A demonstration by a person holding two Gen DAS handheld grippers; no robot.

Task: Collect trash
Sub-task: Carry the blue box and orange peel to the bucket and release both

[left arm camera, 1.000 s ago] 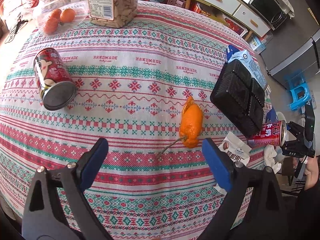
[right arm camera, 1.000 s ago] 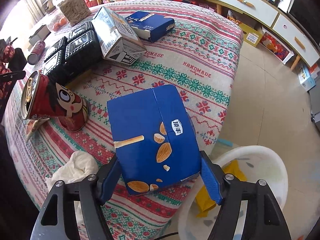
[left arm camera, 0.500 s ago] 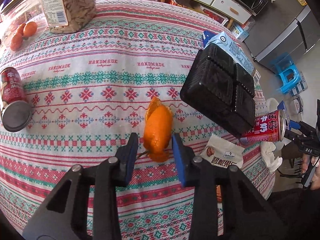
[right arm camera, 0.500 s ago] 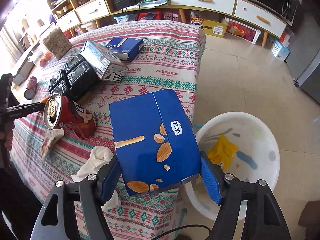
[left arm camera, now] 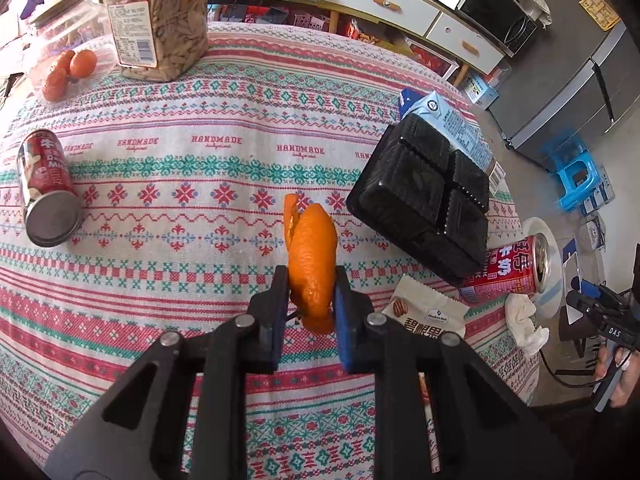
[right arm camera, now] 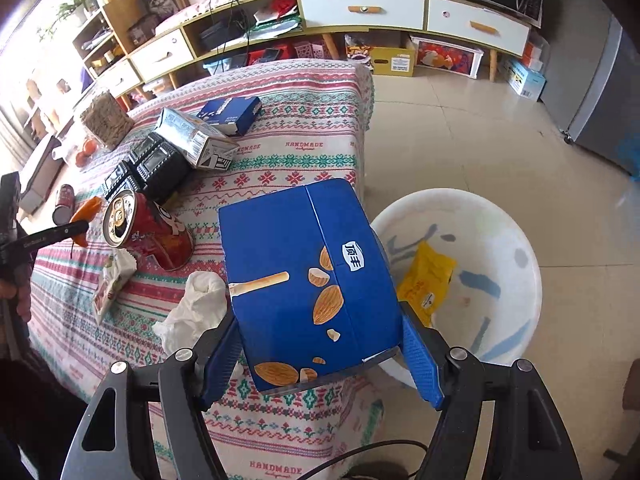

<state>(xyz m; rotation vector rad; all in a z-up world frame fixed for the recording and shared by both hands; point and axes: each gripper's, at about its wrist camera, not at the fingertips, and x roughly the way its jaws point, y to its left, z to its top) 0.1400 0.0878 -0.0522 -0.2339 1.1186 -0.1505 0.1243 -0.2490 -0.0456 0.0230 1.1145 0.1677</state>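
Observation:
My left gripper is shut on an orange peel and holds it just above the patterned tablecloth. My right gripper is shut on a blue almond snack box, held over the table's edge next to a white basin on the floor. A yellow wrapper lies in the basin. A red can, a crumpled tissue and a snack wrapper lie on the table left of the box.
A black tray and a light blue carton lie right of the peel. Another red can lies at the left. A jar of seeds and a bag of oranges stand at the back.
My left gripper moved in, closed on the orange peel and lifted it. My right gripper carried the blue box away from the table middle, toward the white basin.

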